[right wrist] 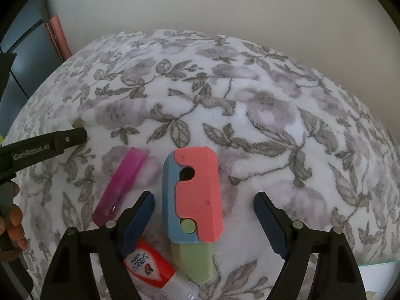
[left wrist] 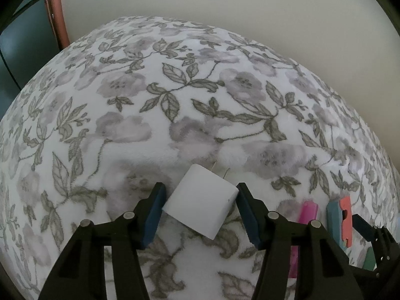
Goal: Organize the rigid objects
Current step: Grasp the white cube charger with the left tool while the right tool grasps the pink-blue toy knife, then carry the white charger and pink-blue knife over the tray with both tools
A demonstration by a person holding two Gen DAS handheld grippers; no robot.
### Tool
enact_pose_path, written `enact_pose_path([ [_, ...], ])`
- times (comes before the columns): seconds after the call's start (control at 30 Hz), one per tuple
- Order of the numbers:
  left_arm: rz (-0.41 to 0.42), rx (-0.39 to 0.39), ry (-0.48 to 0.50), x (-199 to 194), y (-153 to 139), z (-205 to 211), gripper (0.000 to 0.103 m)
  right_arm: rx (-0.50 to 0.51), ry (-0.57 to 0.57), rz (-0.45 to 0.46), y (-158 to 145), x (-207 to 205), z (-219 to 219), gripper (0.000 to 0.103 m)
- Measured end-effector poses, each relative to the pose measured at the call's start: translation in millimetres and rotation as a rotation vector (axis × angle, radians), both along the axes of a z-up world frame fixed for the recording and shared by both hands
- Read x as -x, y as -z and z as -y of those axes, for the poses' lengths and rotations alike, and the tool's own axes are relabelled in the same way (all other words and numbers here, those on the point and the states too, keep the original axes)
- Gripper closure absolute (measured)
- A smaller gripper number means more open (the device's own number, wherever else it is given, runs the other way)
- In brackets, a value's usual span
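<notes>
A white charger plug (left wrist: 200, 201) with two metal prongs lies on the floral cloth between the open fingers of my left gripper (left wrist: 200, 195); the pads do not touch it. My right gripper (right wrist: 203, 203) is open around a coral, blue and green plastic toy knife (right wrist: 193, 200) lying on the cloth, not gripping it. A magenta translucent stick (right wrist: 121, 186) lies left of the knife. A small red-and-white bottle (right wrist: 152, 267) lies under the right gripper's left finger. The stick (left wrist: 308, 212) and the knife (left wrist: 341, 218) also show at lower right in the left wrist view.
The floral cloth (left wrist: 175, 87) covers a rounded surface against a plain wall. The left gripper's body (right wrist: 42, 147) and a hand (right wrist: 13, 222) show at the left edge. A white and mint object (right wrist: 380, 272) lies at the lower right. A red post (left wrist: 58, 17) stands at the back left.
</notes>
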State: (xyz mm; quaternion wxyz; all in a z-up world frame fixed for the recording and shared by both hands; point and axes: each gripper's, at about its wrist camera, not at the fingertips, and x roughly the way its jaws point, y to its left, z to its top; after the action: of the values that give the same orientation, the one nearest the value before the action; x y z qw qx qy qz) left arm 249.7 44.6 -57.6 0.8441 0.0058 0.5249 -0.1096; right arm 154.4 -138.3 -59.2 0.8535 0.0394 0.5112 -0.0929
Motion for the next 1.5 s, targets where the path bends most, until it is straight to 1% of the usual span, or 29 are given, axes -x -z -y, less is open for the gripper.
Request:
enact_pose_path([
  [0.03, 0.0, -0.001, 0.002, 1.0, -0.2, -0.2, 0.044, 0.0, 0.003, 0.002, -0.6, 0.6, 0.1, 0.025],
  [0.1, -0.002, 0.0, 0.007, 1.5, -0.5, 0.3, 0.044, -0.005, 0.013, 0.007, -2.2, 2.8, 1.0, 0.032],
  [0.13, -0.003, 0.001, 0.008, 2.3, -0.7, 0.2, 0.044, -0.01, 0.016, 0.01, -3.0, 4.2, 1.7, 0.034],
  [0.2, -0.005, -0.001, 0.01, 4.3, -1.1, 0.3, 0.044, -0.014, 0.02, 0.016, -4.6, 7.5, 2.5, 0.044],
  [0.23, -0.006, -0.003, 0.012, 5.5, -1.4, 0.7, 0.044, -0.015, 0.022, 0.016, -5.3, 9.2, 2.5, 0.046],
  [0.3, -0.008, -0.008, 0.016, 7.4, -2.0, 1.8, 0.044, -0.02, 0.019, 0.017, -6.3, 12.3, 2.0, 0.056],
  [0.33, -0.009, -0.012, 0.021, 8.7, -2.1, 3.2, 0.044, -0.021, 0.017, 0.017, -6.8, 14.2, 1.6, 0.058],
  [0.57, -0.025, -0.02, 0.04, 17.9, -4.5, 7.6, 0.044, -0.052, 0.028, 0.017, -11.9, 31.7, 4.8, 0.058],
  [0.73, -0.025, -0.014, 0.044, 26.9, -16.6, 9.3, 0.044, -0.077, 0.039, 0.034, -21.4, 45.7, 9.4, 0.058],
  [0.9, 0.007, -0.007, 0.059, 40.0, -42.9, 13.5, 0.044, -0.1, 0.056, 0.07, -39.4, 64.2, 13.7, 0.058],
  [1.13, 0.082, -0.017, 0.107, 75.8, -91.5, 25.1, 0.044, -0.127, 0.091, 0.135, -72.4, 99.7, 20.6, 0.058],
  [1.27, 0.137, -0.01, 0.145, 103.4, -121.6, 37.5, 0.044, -0.142, 0.127, 0.176, -93.7, 128.0, 26.4, 0.058],
  [1.37, 0.174, 0.01, 0.18, 129.2, -142.8, 50.0, 0.044, -0.147, 0.152, 0.202, -107.6, 151.0, 31.0, 0.058],
  [1.5, 0.219, 0.025, 0.24, 170.1, -160.7, 69.6, 0.044, -0.153, 0.197, 0.237, -123.4, 185.1, 39.9, 0.058],
])
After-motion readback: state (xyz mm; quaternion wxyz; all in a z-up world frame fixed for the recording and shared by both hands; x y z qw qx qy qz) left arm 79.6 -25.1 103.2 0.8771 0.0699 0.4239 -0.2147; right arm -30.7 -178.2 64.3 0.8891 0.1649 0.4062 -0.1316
